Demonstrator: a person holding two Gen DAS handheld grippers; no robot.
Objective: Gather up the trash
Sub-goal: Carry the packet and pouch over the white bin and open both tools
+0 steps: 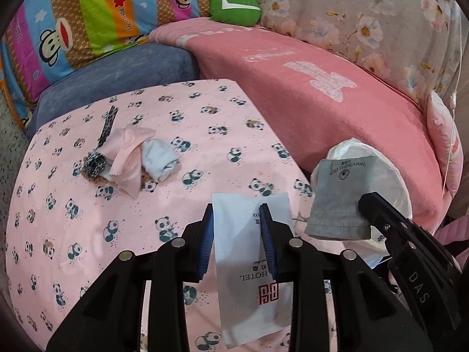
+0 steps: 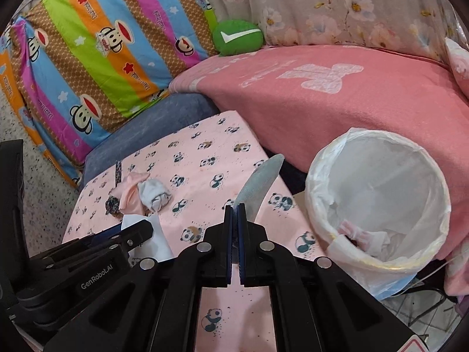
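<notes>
My right hand-held gripper (image 2: 235, 205) pinches the grey sachet (image 2: 259, 183), my left hand-held gripper (image 1: 236, 209) the white packet (image 1: 249, 264), both lifted clear for the lined bin (image 2: 381, 146) to my right.

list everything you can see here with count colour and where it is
white hotel packet: 1, white with red logo, between the left gripper's fingers
grey sachet: 1, grey, pinched by the right gripper
bin: 1, white-lined, right of the panda sheet, some trash inside
scrap pile: 1, pink, white and leopard print, on the sheet's far left
panda sheet: 1, pink
blanket: 1, pink, behind the bin
green cushion: 1, at the back
striped pillow: 1, multicoloured, back left
left gripper: 1, black
right gripper: 1, black
</notes>
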